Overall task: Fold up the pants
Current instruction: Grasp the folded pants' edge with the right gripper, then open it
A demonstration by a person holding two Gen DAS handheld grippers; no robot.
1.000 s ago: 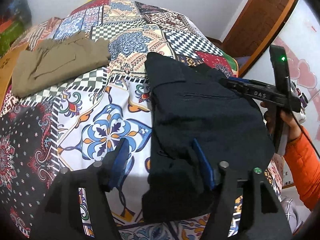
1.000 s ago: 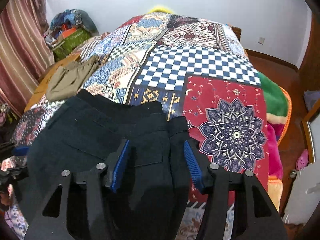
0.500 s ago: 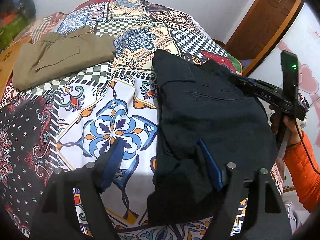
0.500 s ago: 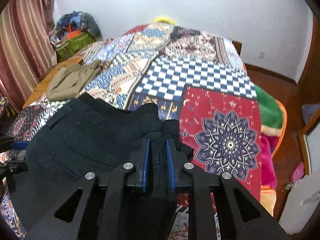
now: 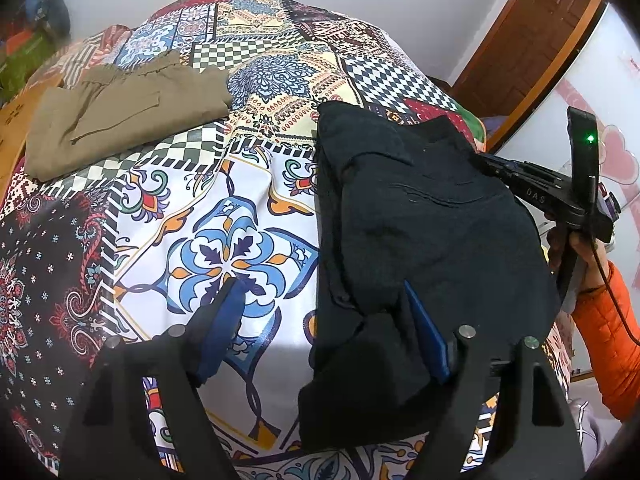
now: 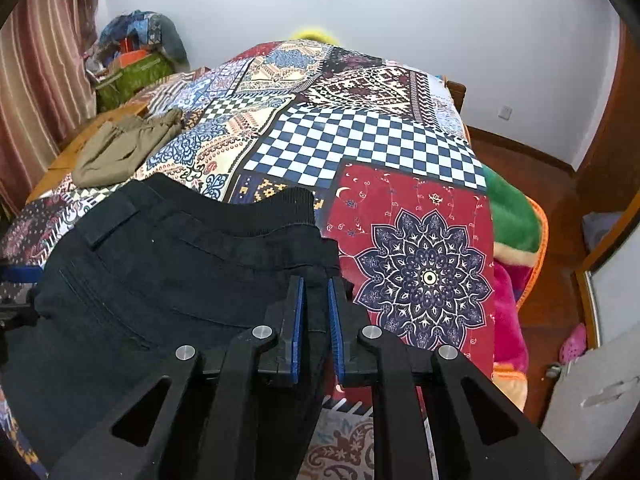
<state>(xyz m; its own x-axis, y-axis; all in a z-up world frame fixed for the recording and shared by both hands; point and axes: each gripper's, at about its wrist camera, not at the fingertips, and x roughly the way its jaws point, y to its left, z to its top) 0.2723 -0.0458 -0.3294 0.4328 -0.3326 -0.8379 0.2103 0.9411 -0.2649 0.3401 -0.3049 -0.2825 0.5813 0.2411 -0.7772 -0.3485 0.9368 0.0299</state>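
The black pants (image 5: 432, 240) lie in a thick folded bundle on the patchwork bedspread (image 5: 224, 216), near the edge of the bed closest to the person. The right gripper (image 6: 316, 312) comes in low from the pants' right side, its blue-padded fingers (image 6: 298, 320) drawn close together with a fold of the dark cloth by the waistband pinched between them. From the other side I see it as a black bar reaching into the fabric, held up by a hand (image 5: 576, 248) in an orange sleeve (image 5: 612, 344).

The left gripper (image 5: 320, 320) hovers over the near end of the pants with its fingers spread wide. One blue pad (image 5: 424, 332) lies against the black cloth; the other (image 5: 224, 320) hangs over the white and blue flower patch, clear of the pants.

Farther up the bed, well apart from the black pair, rests a folded pair of khaki pants (image 5: 120, 112).
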